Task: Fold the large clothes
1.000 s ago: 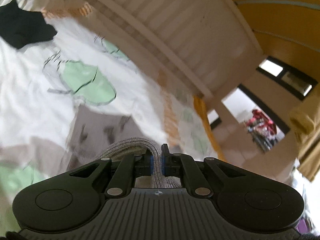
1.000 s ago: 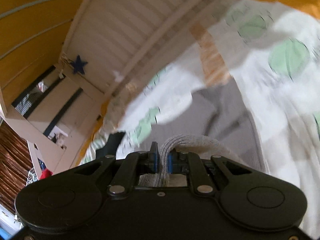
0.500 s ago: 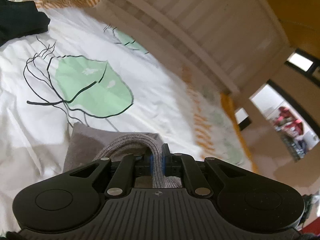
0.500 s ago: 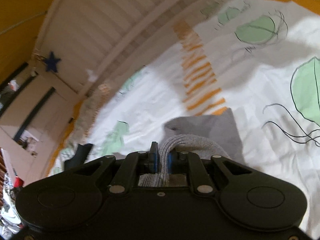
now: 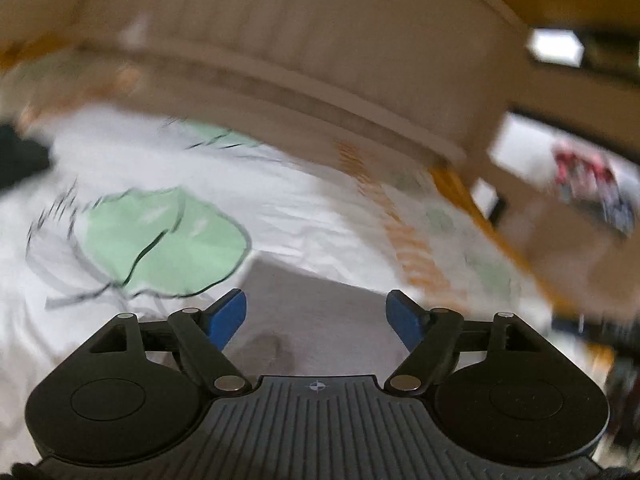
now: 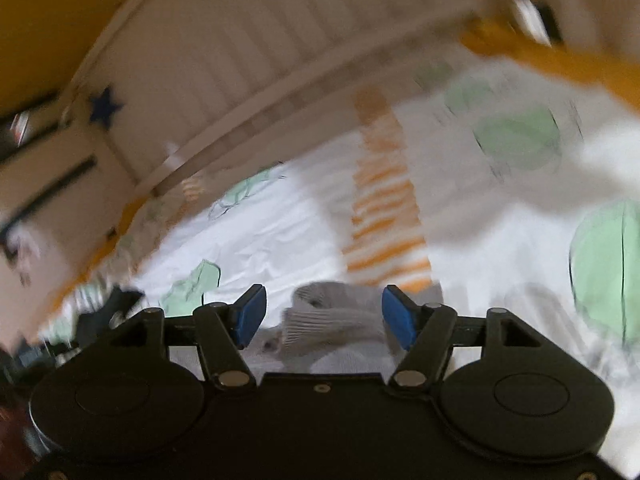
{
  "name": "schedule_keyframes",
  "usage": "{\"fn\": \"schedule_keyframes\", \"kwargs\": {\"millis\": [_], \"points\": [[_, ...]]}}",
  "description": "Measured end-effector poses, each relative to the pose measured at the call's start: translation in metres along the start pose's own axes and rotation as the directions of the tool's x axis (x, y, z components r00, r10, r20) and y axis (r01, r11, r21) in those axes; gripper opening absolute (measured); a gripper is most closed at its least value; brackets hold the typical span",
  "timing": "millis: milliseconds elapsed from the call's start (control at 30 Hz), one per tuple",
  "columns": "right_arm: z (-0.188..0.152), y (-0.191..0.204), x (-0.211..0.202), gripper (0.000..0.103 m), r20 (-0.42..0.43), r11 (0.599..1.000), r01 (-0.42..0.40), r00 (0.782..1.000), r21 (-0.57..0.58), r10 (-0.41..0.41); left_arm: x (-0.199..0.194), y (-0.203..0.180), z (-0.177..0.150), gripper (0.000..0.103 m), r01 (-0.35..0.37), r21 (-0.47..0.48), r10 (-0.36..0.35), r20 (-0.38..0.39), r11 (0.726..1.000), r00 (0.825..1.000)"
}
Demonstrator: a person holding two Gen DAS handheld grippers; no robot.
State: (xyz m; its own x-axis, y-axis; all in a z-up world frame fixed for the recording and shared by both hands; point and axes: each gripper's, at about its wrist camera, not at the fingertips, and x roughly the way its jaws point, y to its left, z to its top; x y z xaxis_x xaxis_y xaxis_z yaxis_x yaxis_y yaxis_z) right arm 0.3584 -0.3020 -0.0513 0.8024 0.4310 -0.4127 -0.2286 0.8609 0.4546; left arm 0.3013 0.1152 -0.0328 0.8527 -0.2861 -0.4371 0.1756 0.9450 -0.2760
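Right wrist: blue star (image 6: 105, 105), unlettered.

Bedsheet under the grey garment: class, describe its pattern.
Bedsheet: white, with green outlined leaves and orange stripes; right wrist view shows it best.

Motion blur smears both views; the grey garment (image 5: 320, 312) runs hidden under the left gripper's body (image 5: 316, 420), and a dark item (image 5: 20, 152) is cut off at the left edge
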Motion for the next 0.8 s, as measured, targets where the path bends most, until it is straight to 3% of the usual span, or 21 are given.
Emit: {"fn": "schedule_keyframes", "kwargs": {"millis": [133,200,333,467,567,700,800], "points": [[-0.014,0.045,-0.001,0.070,0.015,0.962,-0.012,1.000,-0.272,0.016,0.015,-0.034,-0.013,0.076,0.033,0.188,-0.021,-0.069,0.982,0.997],[-0.025,0.062,0.004,0.071,-0.028,0.930,-0.046,0.999,-0.365,0.039,0.023,-0.036,-0.021,0.076,0.051,0.191,-0.031,-0.103,0.980,0.994],[-0.045,0.075,0.024,0.071,-0.148,0.902,-0.084,0.989,-0.423,0.022,0.041,-0.023,-0.034,0.076,0.047,0.151,-0.017,-0.193,0.987,0.981],[-0.055,0.059,0.048,0.071,-0.231,0.909,-0.001,0.967,-0.418,-0.106,0.054,0.001,-0.045,0.076,-0.019,0.094,0.044,-0.273,0.995,0.961],[-0.050,0.035,0.053,0.080,-0.244,0.936,0.086,0.953,-0.343,-0.177,0.053,0.012,-0.043,0.076,-0.029,0.044,0.039,-0.260,0.999,0.965],[-0.043,0.005,0.049,0.080,-0.279,0.981,0.113,0.948,-0.156,-0.154,0.049,0.012,-0.038,0.076,-0.053,0.013,0.054,-0.240,0.999,0.969],[-0.043,0.006,0.047,0.080,-0.281,0.980,0.117,0.946,-0.162,-0.159,0.044,0.011,-0.033,0.076,-0.079,0.006,0.079,-0.175,0.997,0.981]]}}
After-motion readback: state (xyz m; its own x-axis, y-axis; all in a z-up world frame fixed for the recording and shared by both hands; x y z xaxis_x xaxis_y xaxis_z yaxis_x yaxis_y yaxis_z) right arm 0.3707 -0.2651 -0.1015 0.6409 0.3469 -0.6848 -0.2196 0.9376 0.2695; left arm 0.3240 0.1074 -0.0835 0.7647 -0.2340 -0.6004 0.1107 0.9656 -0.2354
